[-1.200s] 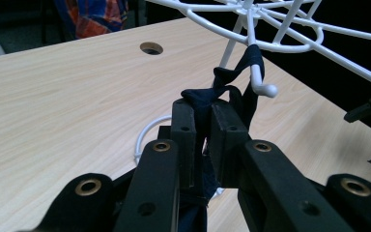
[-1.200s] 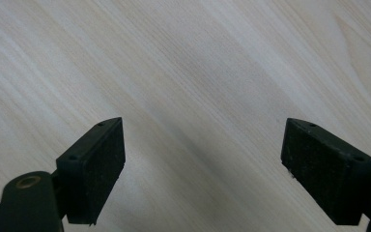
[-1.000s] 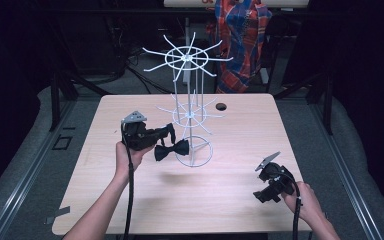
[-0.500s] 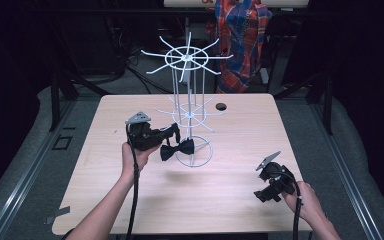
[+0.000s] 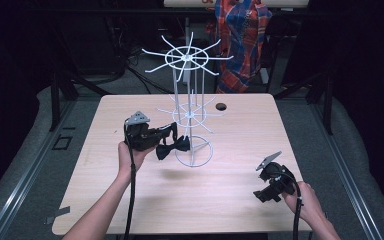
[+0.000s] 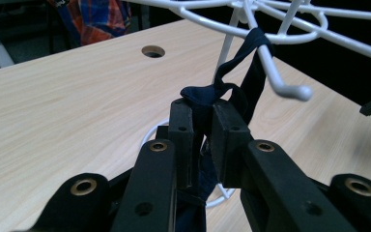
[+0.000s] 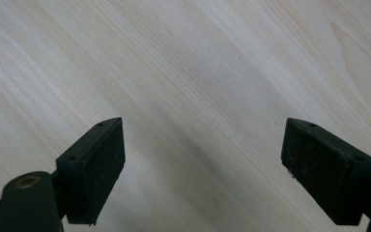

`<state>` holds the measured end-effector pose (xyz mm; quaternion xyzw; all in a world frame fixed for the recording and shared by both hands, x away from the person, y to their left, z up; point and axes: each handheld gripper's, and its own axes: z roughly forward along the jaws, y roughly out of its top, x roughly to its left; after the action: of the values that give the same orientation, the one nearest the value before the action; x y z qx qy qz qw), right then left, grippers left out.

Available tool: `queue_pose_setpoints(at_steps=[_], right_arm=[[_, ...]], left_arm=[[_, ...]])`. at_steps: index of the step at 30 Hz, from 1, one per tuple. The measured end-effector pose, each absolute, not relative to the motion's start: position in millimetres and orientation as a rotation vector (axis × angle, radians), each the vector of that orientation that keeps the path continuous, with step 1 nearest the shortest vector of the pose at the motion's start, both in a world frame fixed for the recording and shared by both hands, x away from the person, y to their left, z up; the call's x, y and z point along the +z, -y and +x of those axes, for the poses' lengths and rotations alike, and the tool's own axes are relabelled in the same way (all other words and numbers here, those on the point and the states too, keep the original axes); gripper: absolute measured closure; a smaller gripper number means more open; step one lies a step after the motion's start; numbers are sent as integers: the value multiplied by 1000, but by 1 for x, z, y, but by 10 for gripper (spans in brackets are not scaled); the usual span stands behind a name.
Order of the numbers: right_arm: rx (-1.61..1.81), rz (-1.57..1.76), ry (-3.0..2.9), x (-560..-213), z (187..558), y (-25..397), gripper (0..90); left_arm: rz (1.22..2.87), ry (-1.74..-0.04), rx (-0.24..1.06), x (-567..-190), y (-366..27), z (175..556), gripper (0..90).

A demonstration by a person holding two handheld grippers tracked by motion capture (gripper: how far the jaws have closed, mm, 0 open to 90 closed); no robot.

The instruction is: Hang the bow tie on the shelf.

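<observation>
Wooden table point(image 5: 220, 200), bow tie point(image 6: 212, 96) pinched between jaws

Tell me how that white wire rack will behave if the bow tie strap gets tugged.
The white wire rack looks tall, thin and light on a small ring base, so it may tip. The bow tie strap looks floppy and should stretch taut first.

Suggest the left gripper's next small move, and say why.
Probably ease the left gripper further along the rack arm: it is shut on the bow tie, whose strap is draped over the arm, near its tip.
</observation>
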<state>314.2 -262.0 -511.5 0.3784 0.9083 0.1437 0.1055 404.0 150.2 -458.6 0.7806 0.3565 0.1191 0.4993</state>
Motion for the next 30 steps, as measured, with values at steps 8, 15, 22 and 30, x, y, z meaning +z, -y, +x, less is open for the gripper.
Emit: queue_pose_setpoints(at_steps=[8,15,22,30], right_arm=[[395,1114,-2692,-514,317,264,154],[415,1126,-2690,-514,317,265,154],[411,1125,-2686,-513,316,267,153],[415,1112,-2689,-512,316,267,153]], left_arm=[[1907,-851,302,-458,-148,402,770],[1910,-859,301,-459,-152,400,680],[1920,-888,302,-459,-158,398,512],[1984,-900,352,-458,-161,394,308]])
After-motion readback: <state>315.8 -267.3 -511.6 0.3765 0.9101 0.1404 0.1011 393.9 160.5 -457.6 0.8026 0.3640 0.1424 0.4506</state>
